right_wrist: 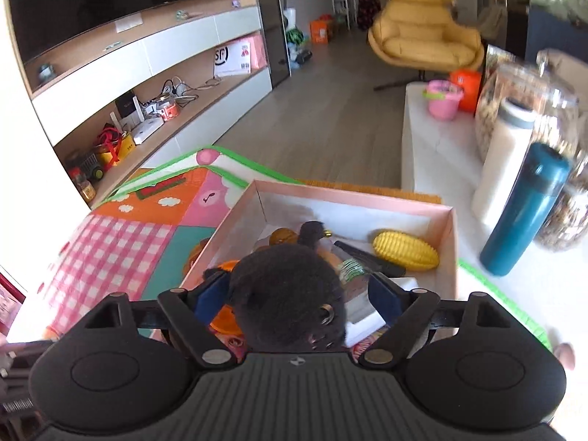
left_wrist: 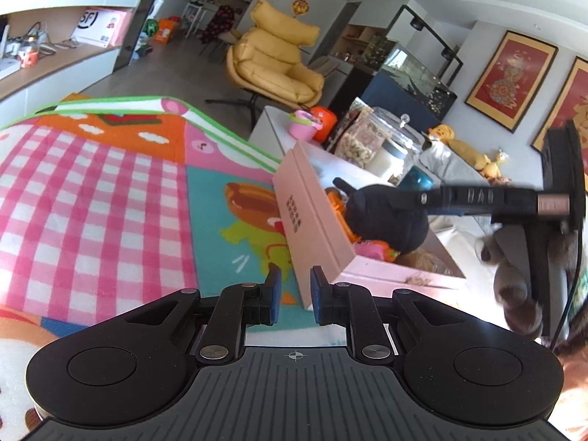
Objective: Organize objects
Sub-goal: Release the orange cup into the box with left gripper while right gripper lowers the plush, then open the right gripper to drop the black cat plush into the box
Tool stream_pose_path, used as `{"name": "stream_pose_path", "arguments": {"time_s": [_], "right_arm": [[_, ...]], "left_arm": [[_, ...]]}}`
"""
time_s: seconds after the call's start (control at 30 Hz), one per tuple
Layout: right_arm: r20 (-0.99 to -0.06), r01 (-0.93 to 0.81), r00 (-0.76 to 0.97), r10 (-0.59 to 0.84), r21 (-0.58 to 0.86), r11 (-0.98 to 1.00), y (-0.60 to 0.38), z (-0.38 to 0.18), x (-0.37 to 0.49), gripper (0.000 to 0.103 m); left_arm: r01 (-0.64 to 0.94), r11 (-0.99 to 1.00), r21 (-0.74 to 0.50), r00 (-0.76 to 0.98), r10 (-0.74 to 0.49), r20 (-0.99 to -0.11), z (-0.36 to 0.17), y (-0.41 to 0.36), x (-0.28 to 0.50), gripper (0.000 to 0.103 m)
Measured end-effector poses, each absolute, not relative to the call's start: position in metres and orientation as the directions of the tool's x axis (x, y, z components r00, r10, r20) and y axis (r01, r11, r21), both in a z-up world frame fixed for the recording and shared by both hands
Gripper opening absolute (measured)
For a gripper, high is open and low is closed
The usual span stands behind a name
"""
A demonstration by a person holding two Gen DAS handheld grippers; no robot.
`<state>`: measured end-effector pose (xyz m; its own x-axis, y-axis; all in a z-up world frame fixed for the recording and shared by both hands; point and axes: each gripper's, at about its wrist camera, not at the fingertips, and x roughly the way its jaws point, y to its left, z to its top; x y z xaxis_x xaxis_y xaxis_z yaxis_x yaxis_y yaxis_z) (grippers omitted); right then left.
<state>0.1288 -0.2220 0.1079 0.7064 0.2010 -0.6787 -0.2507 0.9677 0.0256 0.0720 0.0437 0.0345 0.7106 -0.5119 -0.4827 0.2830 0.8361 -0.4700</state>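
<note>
The left claw point(left_wrist: 294, 296) is staying low at the near corner of the pink box point(left_wrist: 316, 220), and its blue pads are pinching the corner wall of the box between them. The box is lying on the colourful play mat point(left_wrist: 110, 183), just beside a white surface point(right_wrist: 433, 139) that is carrying a teal bottle point(right_wrist: 525, 209), a white bottle point(right_wrist: 507, 161), glass jars point(right_wrist: 529, 95) and a pink toy bucket point(right_wrist: 443, 101).

The right claw point(right_wrist: 297, 294) is hanging over the near part of the box with its fingers spread wide. A black plush toy point(right_wrist: 286, 294) is sitting between the two blue pads; I cannot tell if the pads are pressing on it or only standing at its sides. The toy is lying inside the box, on top of other toys. Farther in the box a yellow toy corn point(right_wrist: 406, 250) is resting near the right wall, with a dark flat stick point(right_wrist: 367, 259) just beside it. A yellow armchair point(right_wrist: 422, 33) is standing well apart on the wooden floor.
</note>
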Motion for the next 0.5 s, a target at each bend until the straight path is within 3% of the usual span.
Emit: {"name": "stream_pose_path", "arguments": {"time_s": [0.07,0.2,0.4,0.5], "right_arm": [[-0.660,-0.259,0.738,0.138,-0.089,0.962,-0.214,0.106,0.114,0.086],[-0.605,-0.256,0.787,0.120,-0.142,0.956,-0.218,0.105,0.078,0.086],[-0.529,-0.192,0.844,0.089,-0.142,0.971,-0.250,0.097,0.030,0.090],[-0.545,-0.179,0.836,0.066,-0.158,0.971,-0.262,0.080,0.018,0.081]], "left_arm": [[0.300,0.842,-0.449,0.718,-0.509,-0.475,0.044,0.037,0.074,0.018],[0.350,0.860,-0.372,0.732,-0.499,-0.464,0.066,0.015,0.083,0.018],[0.336,0.925,-0.179,0.722,-0.375,-0.581,0.070,-0.028,0.113,0.019],[0.330,0.938,-0.107,0.740,-0.327,-0.588,0.072,-0.040,0.117,0.022]]}}
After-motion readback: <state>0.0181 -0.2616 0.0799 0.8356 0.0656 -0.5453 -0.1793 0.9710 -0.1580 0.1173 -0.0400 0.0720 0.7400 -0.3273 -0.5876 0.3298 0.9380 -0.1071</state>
